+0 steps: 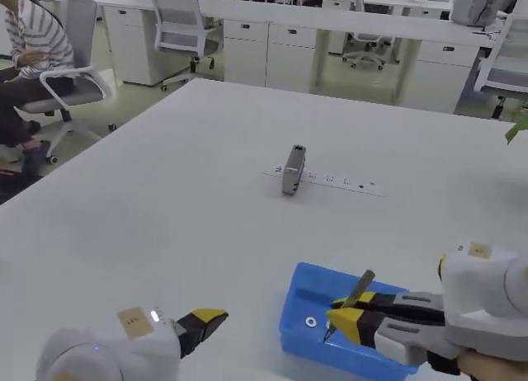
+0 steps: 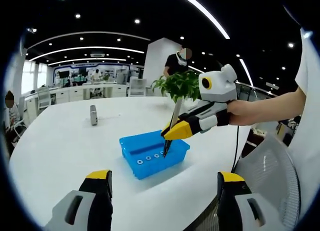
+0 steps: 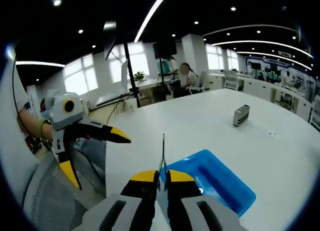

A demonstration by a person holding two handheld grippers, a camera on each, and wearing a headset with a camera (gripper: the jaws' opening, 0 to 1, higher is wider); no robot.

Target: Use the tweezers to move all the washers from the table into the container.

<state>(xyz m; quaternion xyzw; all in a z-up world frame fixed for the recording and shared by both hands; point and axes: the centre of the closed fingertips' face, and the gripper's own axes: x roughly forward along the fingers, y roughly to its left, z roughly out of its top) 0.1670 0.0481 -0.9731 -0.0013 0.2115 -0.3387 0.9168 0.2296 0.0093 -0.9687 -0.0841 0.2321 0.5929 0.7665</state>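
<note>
At left, the left gripper (image 1: 208, 320) hovers over the white table (image 1: 206, 191), its jaws spread wide. At right, the right gripper (image 1: 337, 312) clamps the tweezers (image 1: 363, 284), tips lowered into the blue container (image 1: 307, 292), where washers (image 2: 148, 158) lie.

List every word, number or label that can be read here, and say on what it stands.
None can be read.
Tan sticker on the left gripper: dark marks, too small.
Tan sticker on the right gripper, which holds the tweezers: blurred.
White strip on the table: small marks, unreadable.
</note>
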